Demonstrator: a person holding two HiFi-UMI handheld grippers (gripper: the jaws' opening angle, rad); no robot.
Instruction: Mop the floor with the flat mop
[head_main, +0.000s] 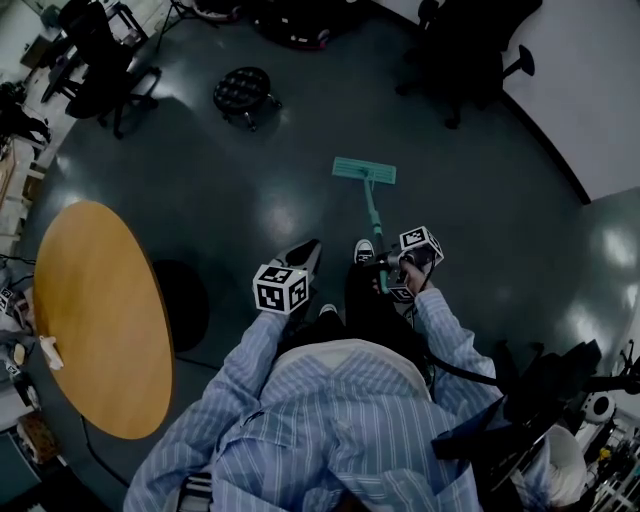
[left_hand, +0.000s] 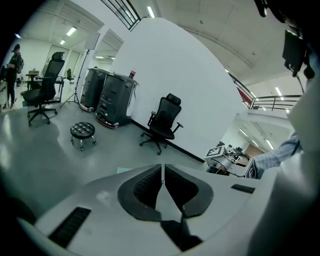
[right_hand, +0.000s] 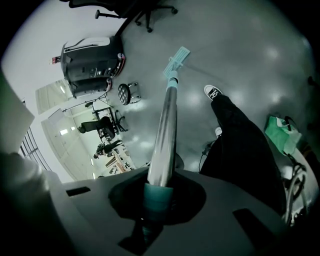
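Note:
A flat mop with a teal head (head_main: 364, 171) lies flat on the grey floor ahead of my feet; its handle (head_main: 374, 215) slants back to my right gripper (head_main: 392, 270). In the right gripper view the silver handle (right_hand: 166, 130) with its teal grip (right_hand: 158, 197) runs out from between the jaws to the mop head (right_hand: 177, 60), and the gripper is shut on it. My left gripper (head_main: 303, 260) hangs beside it at the left, away from the mop. Its ribbed pads (left_hand: 150, 185) meet with nothing between them, so it is shut.
A round wooden table (head_main: 100, 315) stands at my left. A black stool (head_main: 243, 93) and office chairs (head_main: 100, 65) stand on the far floor, another chair (head_main: 470, 50) by the white wall. My shoe (head_main: 364, 250) is near the handle. Gear (head_main: 560, 400) clutters the right.

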